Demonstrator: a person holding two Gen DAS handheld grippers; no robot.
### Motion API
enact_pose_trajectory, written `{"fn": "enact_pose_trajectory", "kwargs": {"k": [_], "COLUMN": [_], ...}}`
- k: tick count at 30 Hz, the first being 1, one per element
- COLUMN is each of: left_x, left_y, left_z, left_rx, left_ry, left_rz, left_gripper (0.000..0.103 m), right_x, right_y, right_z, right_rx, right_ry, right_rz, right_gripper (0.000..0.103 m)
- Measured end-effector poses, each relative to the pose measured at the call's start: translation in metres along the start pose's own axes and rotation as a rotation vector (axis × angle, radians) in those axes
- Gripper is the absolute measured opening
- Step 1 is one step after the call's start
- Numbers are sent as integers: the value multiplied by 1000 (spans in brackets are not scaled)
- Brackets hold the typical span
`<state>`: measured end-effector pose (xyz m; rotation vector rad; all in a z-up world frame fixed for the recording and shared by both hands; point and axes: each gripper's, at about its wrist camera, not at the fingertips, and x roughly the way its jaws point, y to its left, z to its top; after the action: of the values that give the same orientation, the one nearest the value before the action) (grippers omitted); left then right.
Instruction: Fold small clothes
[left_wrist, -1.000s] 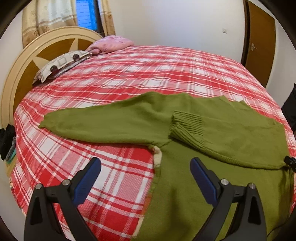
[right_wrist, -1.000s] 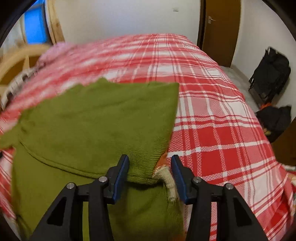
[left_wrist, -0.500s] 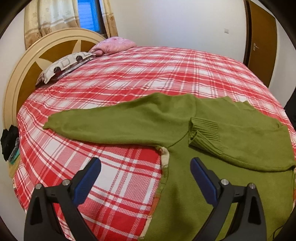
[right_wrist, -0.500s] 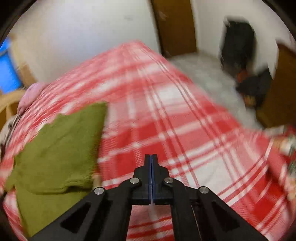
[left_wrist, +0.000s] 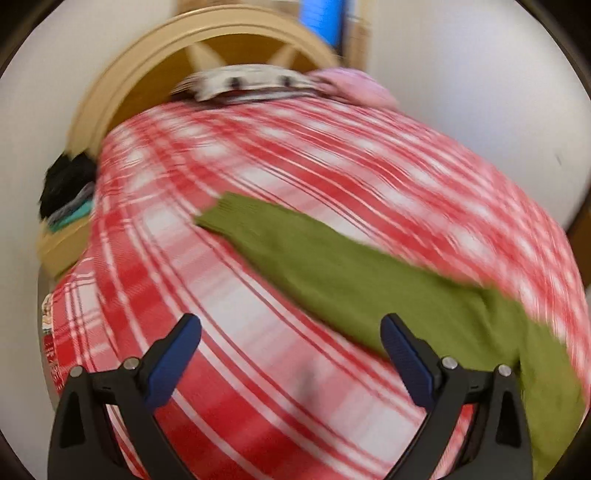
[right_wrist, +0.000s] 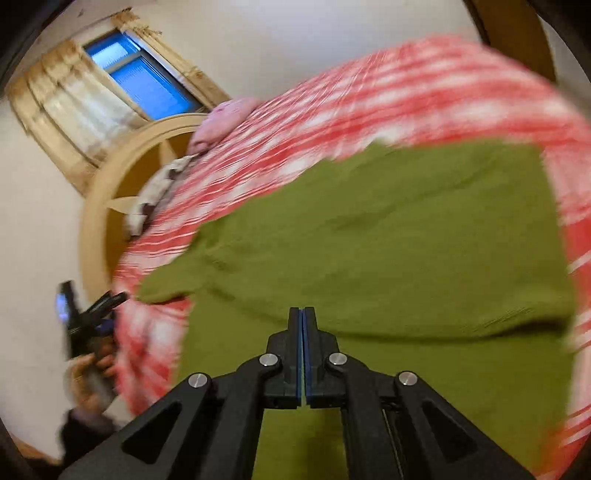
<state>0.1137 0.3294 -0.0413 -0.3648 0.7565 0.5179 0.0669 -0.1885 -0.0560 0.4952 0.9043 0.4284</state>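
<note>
Now the green sweater lies flat on the red plaid bed, one sleeve stretched toward the headboard. Left gripper spread wide above the sheet; right gripper pressed together, empty, over the sweater.

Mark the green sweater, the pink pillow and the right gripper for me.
green sweater (right_wrist: 388, 251), right wrist view, on the flat knit body.
pink pillow (left_wrist: 354, 85), left wrist view, on its top surface by the headboard.
right gripper (right_wrist: 302, 321), right wrist view, at its closed fingertips.
</note>
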Motion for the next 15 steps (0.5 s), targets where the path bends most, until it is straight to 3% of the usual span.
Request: {"fn": "enact_pose_trajectory", "kwargs": {"k": [2, 6, 8, 11, 15], "left_x": [11, 39, 51, 64, 69], "left_y": [13, 14, 18, 33, 37], "left_z": [15, 36, 39, 38, 33], "left_rx": [-43, 13, -18, -148, -166], "left_ry": [-15, -9, 22, 75, 78], "left_rz": [9, 89, 46, -16, -1], "left_gripper": [102, 102, 102, 102, 102], "right_x": [6, 15, 19, 20, 18], "right_y": [7, 9, 12, 17, 26], "right_z": [-6, -10, -12, -14, -11], "right_rx": [34, 112, 151, 204, 196], "right_ry": [27, 53, 64, 65, 34], "right_rz": [59, 176, 251, 359, 371], "right_gripper": [1, 1, 1, 1, 1]}}
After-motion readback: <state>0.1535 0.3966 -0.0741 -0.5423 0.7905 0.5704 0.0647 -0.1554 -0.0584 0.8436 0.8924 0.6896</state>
